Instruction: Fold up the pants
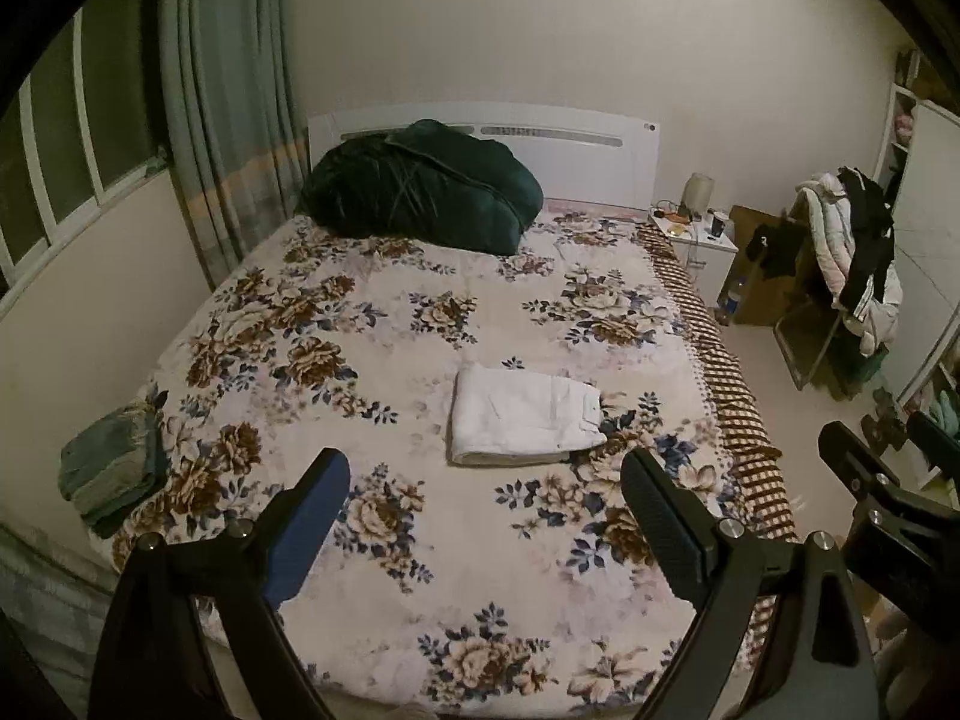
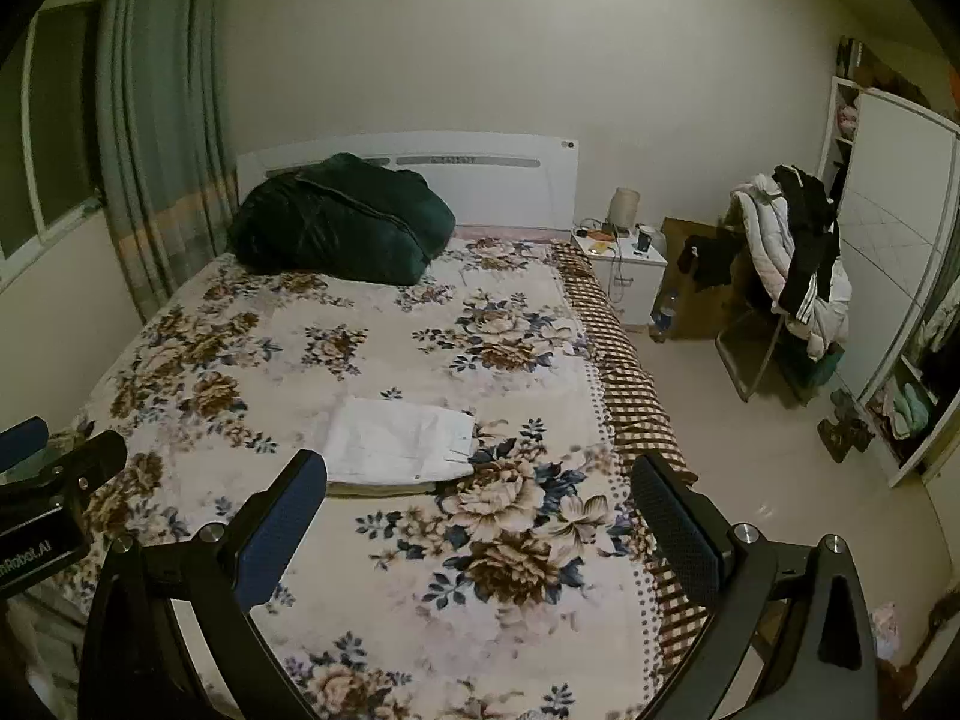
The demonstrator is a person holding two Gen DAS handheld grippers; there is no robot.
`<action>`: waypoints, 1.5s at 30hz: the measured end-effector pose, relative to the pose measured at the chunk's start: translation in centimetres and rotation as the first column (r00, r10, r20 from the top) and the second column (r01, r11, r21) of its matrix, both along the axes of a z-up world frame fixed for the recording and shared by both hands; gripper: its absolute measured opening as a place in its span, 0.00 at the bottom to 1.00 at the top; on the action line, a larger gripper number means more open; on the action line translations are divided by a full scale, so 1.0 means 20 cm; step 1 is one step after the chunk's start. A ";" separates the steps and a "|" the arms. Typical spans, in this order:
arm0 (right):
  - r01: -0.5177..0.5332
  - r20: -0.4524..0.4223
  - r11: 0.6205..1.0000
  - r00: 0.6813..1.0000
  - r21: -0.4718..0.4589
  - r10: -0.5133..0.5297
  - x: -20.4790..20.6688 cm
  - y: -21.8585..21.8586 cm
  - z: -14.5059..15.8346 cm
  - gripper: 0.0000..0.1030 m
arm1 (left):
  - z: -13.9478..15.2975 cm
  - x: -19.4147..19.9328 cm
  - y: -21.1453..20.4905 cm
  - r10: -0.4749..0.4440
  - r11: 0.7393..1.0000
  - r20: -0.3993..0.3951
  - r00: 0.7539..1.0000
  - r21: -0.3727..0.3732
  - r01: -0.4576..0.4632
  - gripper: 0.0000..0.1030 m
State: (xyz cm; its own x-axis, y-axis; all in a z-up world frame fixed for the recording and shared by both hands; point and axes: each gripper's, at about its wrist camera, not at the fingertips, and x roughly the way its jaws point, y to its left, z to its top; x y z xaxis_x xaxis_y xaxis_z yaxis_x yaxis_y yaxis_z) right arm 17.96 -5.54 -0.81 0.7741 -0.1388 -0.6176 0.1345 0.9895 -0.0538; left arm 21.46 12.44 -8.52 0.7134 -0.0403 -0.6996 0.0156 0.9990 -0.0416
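Note:
White pants [image 1: 525, 417] lie folded into a flat rectangle on the floral bedspread [image 1: 390, 324], right of the bed's middle; they also show in the right wrist view [image 2: 393, 441]. My left gripper [image 1: 486, 492] is open and empty, held above the bed nearer than the pants. My right gripper [image 2: 480, 498] is open and empty, also raised above the bed, with the pants just beyond its left finger. Each gripper shows at the edge of the other's view.
A dark green quilt [image 1: 420, 186] is bundled at the headboard. Folded green clothes [image 1: 111, 468] sit at the bed's left edge. A white nightstand [image 1: 699, 240] and a chair piled with jackets [image 1: 840, 264] stand right of the bed, with a wardrobe [image 2: 900, 276] beyond.

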 end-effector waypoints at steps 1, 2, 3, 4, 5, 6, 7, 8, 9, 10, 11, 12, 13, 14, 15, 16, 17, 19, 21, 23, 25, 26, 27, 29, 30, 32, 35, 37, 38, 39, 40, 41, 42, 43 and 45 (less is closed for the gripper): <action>-0.001 0.000 1.000 1.000 0.001 0.001 -0.04 0.01 0.03 1.00 | 0.02 -0.02 0.01 -0.004 1.000 0.001 1.000 0.000 0.004 0.90; 0.000 0.002 1.000 1.000 0.004 0.000 -0.09 0.03 0.07 1.00 | 0.04 -0.04 0.02 -0.005 1.000 0.003 1.000 0.005 0.005 0.90; -0.001 0.001 1.000 1.000 0.009 0.001 -0.13 0.04 0.09 1.00 | 0.05 -0.06 0.02 -0.004 1.000 0.005 1.000 0.010 0.004 0.90; -0.003 -0.002 1.000 1.000 0.016 0.003 -0.15 0.04 0.12 1.00 | 0.06 -0.07 0.04 -0.008 1.000 0.007 1.000 0.009 0.008 0.90; -0.003 -0.002 1.000 1.000 0.021 0.003 -0.19 0.05 0.14 1.00 | 0.07 -0.08 0.04 -0.010 1.000 0.009 1.000 0.006 0.010 0.91; -0.003 -0.002 1.000 1.000 0.019 0.003 -0.22 0.07 0.17 1.00 | 0.09 -0.09 0.06 -0.010 1.000 0.006 1.000 0.009 0.009 0.98; -0.004 -0.002 1.000 1.000 0.019 0.005 -0.24 0.07 0.19 1.00 | 0.10 -0.12 0.06 -0.007 1.000 0.005 1.000 0.008 0.007 1.00; -0.006 0.000 1.000 1.000 0.025 0.006 -0.25 0.08 0.20 1.00 | 0.11 -0.13 0.06 -0.007 1.000 0.008 1.000 0.008 0.007 1.00; -0.006 0.001 1.000 1.000 0.030 0.006 -0.27 0.08 0.22 1.00 | 0.12 -0.14 0.06 -0.008 1.000 0.014 1.000 0.012 0.008 1.00; -0.007 0.005 1.000 1.000 0.029 0.006 -0.29 0.09 0.24 1.00 | 0.12 -0.15 0.06 -0.009 1.000 0.019 1.000 0.015 0.009 1.00; -0.006 0.010 1.000 1.000 0.021 0.006 -0.31 0.10 0.26 1.00 | 0.13 -0.16 0.06 -0.008 1.000 0.021 1.000 0.015 0.008 1.00; -0.008 0.013 1.000 1.000 0.017 0.008 -0.31 0.11 0.27 1.00 | 0.13 -0.16 0.07 -0.010 1.000 0.021 1.000 0.013 0.009 1.00; -0.011 0.016 1.000 1.000 0.018 0.010 -0.32 0.11 0.28 1.00 | 0.13 -0.17 0.07 -0.008 1.000 0.020 1.000 0.016 0.007 1.00; -0.012 0.019 1.000 1.000 0.019 0.012 -0.33 0.12 0.30 1.00 | 0.13 -0.17 0.07 -0.008 1.000 0.018 1.000 0.016 0.007 1.00; -0.011 0.021 1.000 1.000 0.018 0.010 -0.34 0.12 0.31 1.00 | 0.14 -0.17 0.07 -0.011 1.000 0.015 1.000 0.012 0.011 1.00; -0.011 0.021 1.000 1.000 0.014 0.010 -0.36 0.13 0.32 1.00 | 0.14 -0.18 0.07 -0.012 1.000 0.012 1.000 0.011 0.012 1.00; -0.012 0.020 1.000 1.000 0.013 0.011 -0.36 0.13 0.33 1.00 | 0.14 -0.19 0.06 -0.013 1.000 0.014 1.000 0.015 0.013 1.00; -0.013 0.018 1.000 1.000 0.016 0.012 -0.35 0.13 0.33 1.00 | 0.15 -0.21 0.05 -0.017 1.000 0.018 1.000 0.023 0.016 1.00; -0.010 0.015 1.000 1.000 0.015 0.009 -0.37 0.13 0.34 1.00 | 0.16 -0.21 0.04 -0.019 0.999 0.021 1.000 0.027 0.019 1.00; -0.009 0.010 1.000 1.000 0.018 0.009 -0.37 0.12 0.34 1.00 | 0.16 -0.22 0.04 -0.015 1.000 0.020 1.000 0.027 0.014 1.00; -0.009 0.005 1.000 1.000 0.020 0.009 -0.37 0.11 0.34 1.00 | 0.17 -0.22 0.04 -0.012 0.999 0.024 1.000 0.031 0.011 1.00; -0.008 0.005 1.000 1.000 0.022 0.008 -0.37 0.10 0.34 1.00 | 0.17 -0.23 0.04 -0.008 0.999 0.026 1.000 0.033 0.007 1.00; -0.010 0.006 1.000 1.000 0.023 0.010 -0.38 0.09 0.33 1.00 | 0.17 -0.23 0.04 -0.007 0.999 0.027 1.000 0.032 0.006 1.00; -0.008 0.004 1.000 1.000 0.021 0.008 -0.38 0.09 0.34 1.00 | 0.18 -0.23 0.04 -0.004 1.000 0.028 1.000 0.028 0.003 1.00; -0.007 0.006 1.000 1.000 0.026 0.007 -0.38 0.10 0.33 1.00 | 0.18 -0.22 0.04 -0.007 1.000 0.030 1.000 0.029 0.006 1.00; -0.011 0.006 1.000 1.000 0.022 0.011 -0.38 0.09 0.33 1.00 | 0.19 -0.23 0.04 -0.003 1.000 0.030 1.000 0.030 0.003 1.00; -0.012 0.009 1.000 1.000 0.026 0.012 -0.39 0.09 0.34 1.00 | 0.19 -0.23 0.04 -0.004 1.000 0.028 1.000 0.031 0.003 1.00; -0.014 0.007 1.000 1.000 0.027 0.014 -0.38 0.09 0.33 1.00 | 0.19 -0.23 0.03 0.000 0.999 0.031 1.000 0.038 -0.002 1.00; -0.012 0.007 1.000 1.000 0.028 0.012 -0.38 0.09 0.33 1.00 | 0.19 -0.24 0.03 0.004 0.999 0.030 1.000 0.038 -0.005 1.00; -0.014 0.010 0.999 1.000 0.029 0.013 -0.38 0.09 0.33 1.00 | 0.19 -0.24 0.03 0.005 0.999 0.030 1.000 0.037 -0.006 1.00; -0.017 0.012 0.999 1.000 0.030 0.017 -0.38 0.09 0.34 1.00 | 0.19 -0.24 0.03 0.007 0.999 0.031 0.999 0.041 -0.008 1.00; -0.021 0.011 0.999 1.000 0.028 0.020 -0.38 0.09 0.35 1.00 | 0.19 -0.24 0.03 0.008 0.999 0.032 0.999 0.044 -0.009 1.00; -0.018 0.011 0.999 1.000 0.030 0.018 -0.38 0.09 0.35 1.00 | 0.19 -0.25 0.02 0.007 0.999 0.032 0.999 0.043 -0.008 1.00; -0.019 0.011 0.999 1.000 0.033 0.019 -0.40 0.09 0.35 1.00 | 0.19 -0.25 0.02 0.009 0.999 0.033 0.999 0.046 -0.011 1.00; -0.025 0.010 0.999 1.000 0.034 0.025 -0.39 0.09 0.36 1.00 | 0.19 -0.25 0.02 0.009 0.999 0.035 0.999 0.046 -0.011 1.00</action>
State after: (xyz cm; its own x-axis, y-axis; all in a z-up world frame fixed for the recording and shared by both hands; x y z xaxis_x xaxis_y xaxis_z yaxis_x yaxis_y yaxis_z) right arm 10.08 -3.73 6.32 0.7827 -0.0986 -0.6145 0.1100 0.9937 -0.0193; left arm 16.37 12.89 -4.79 0.7376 -0.0015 -0.6752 0.0061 1.0000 0.0045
